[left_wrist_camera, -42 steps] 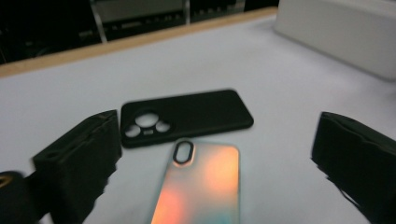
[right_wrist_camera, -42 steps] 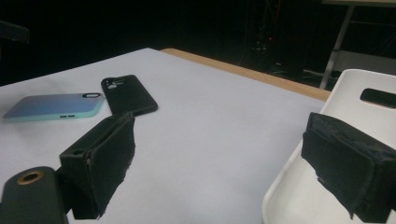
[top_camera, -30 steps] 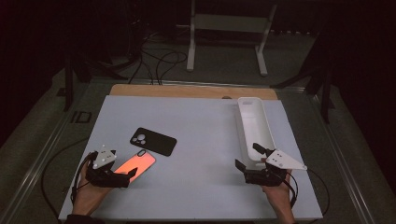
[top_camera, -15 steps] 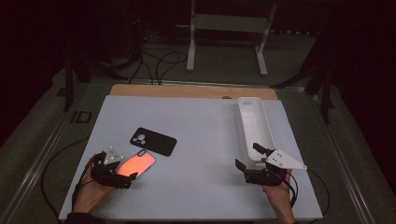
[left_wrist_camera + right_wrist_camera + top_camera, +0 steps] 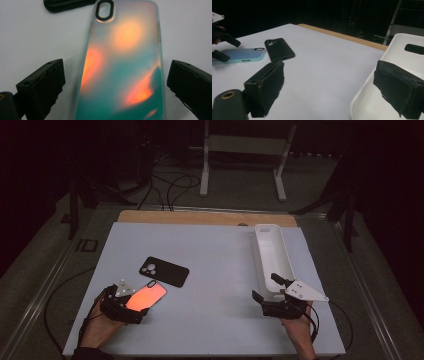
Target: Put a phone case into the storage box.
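Right, we've got the left gripper (image 5: 131, 309) sitting at the near left of the table (image 5: 220, 250), jaws spread wide, and the iridescent phone case (image 5: 122, 67) lies flat right between them. In the left gripper view neither jaw touches it: there is a strip of bare table on each side, and the case runs straight ahead from us, camera cut-out at the far end. So nothing is gripped, we are simply straddling it. Just beyond its far end lies the black phone case (image 5: 164, 271), close to the iridescent one; whether the two touch we cannot tell.

Over on the other side, our right gripper (image 5: 272, 295) is also wide open and empty, resting at the near end of the white tray (image 5: 262, 255), one jaw over its rim and the other over the table.
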`<state>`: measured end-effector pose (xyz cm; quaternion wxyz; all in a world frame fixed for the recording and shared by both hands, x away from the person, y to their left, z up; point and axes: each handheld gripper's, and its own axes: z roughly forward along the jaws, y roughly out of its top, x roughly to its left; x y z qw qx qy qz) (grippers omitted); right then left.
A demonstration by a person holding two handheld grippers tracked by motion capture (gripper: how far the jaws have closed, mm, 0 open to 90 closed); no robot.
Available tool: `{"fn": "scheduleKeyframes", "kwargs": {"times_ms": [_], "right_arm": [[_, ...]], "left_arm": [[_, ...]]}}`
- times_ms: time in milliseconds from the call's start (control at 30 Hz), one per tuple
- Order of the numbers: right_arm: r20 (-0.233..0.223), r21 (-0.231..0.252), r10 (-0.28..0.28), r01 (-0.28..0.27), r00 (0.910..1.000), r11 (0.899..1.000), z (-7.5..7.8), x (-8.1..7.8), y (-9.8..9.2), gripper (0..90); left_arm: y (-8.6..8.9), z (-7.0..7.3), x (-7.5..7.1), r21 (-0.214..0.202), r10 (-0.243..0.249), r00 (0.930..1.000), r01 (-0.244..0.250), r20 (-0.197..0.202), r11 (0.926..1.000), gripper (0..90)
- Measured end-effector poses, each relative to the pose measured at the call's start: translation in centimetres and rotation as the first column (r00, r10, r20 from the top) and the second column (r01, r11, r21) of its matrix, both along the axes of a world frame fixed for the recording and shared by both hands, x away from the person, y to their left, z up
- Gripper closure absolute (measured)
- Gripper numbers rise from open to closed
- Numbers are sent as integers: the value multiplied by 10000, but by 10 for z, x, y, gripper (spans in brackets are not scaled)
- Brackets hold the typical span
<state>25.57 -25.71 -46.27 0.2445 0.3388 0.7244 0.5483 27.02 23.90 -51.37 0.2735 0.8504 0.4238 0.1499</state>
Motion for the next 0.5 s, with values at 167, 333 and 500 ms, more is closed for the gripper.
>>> {"fn": "scheduleKeyframes", "kwargs": {"times_ms": [167,333,500], "right_arm": [[-2,11,-24,24,10000,10000,0,0,-1,97],[-6,4,-73,74,10000,10000,0,1,-2,97],[-31,30,-107,107,9999,9999,0,1,-3,97]], "left_arm": [[1,-4,0,136,32,9998,-30,-205,9999,41],[2,-3,-1,-66,-54,9993,52,-380,10000,93],[2,-3,-1,-25,-77,9985,76,-536,10000,103]]}}
